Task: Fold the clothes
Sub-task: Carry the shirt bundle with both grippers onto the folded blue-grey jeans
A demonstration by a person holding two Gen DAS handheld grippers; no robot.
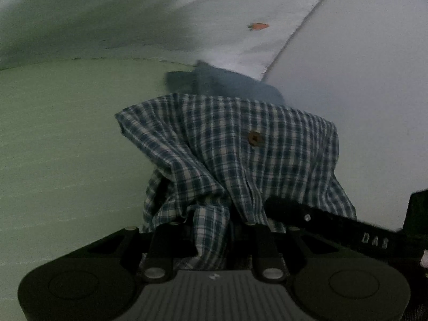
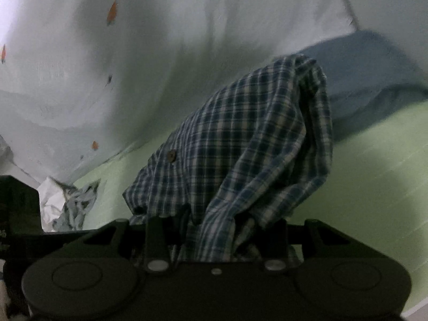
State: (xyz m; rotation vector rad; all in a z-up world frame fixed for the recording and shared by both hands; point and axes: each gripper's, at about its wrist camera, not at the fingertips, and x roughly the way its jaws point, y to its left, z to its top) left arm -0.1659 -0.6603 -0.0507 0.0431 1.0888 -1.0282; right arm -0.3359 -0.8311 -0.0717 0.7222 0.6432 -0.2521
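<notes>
A blue-and-white plaid shirt [image 1: 227, 144] with a brown button [image 1: 254, 138] is bunched up and draped over my left gripper [image 1: 214, 227], hiding the fingertips. The cloth runs down between the fingers, which are shut on it. In the right wrist view the same plaid shirt [image 2: 254, 133] rises in a hump over my right gripper [image 2: 214, 230]. A fold is pinched between the fingers, whose tips are also covered. A black finger of the right gripper [image 1: 334, 224] pokes in at the left view's lower right, close beside the shirt.
A pale green surface [image 1: 67, 147] lies under the shirt. Behind it hangs a white sheet with small carrot prints [image 2: 160, 40]. A blue cloth or pillow [image 2: 369, 75] lies at the back. A crumpled white-and-blue cloth [image 2: 75, 206] sits at the left.
</notes>
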